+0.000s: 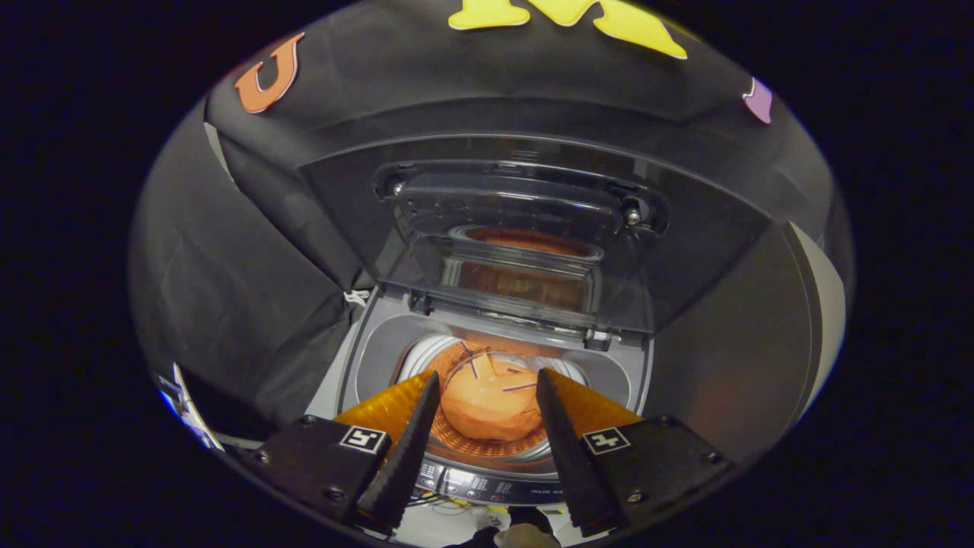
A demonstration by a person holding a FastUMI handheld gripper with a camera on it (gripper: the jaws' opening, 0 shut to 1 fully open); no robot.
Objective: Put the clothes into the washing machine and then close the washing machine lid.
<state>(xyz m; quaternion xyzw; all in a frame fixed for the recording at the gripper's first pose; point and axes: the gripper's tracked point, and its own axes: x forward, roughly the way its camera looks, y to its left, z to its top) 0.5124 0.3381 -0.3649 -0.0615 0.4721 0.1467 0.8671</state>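
— Gripper (pixel 487 392) spread wide, nothing held. Orange clothes (pixel 487 407) bundled down in the drum, lower centre, beyond the fingertips.

— Soft, light (no more handling needed, probably). Lid (pixel 525 236) raised, upper centre: rigid, likely light; best taken at its top edge. Hinges partly hidden, drum depth unclear.
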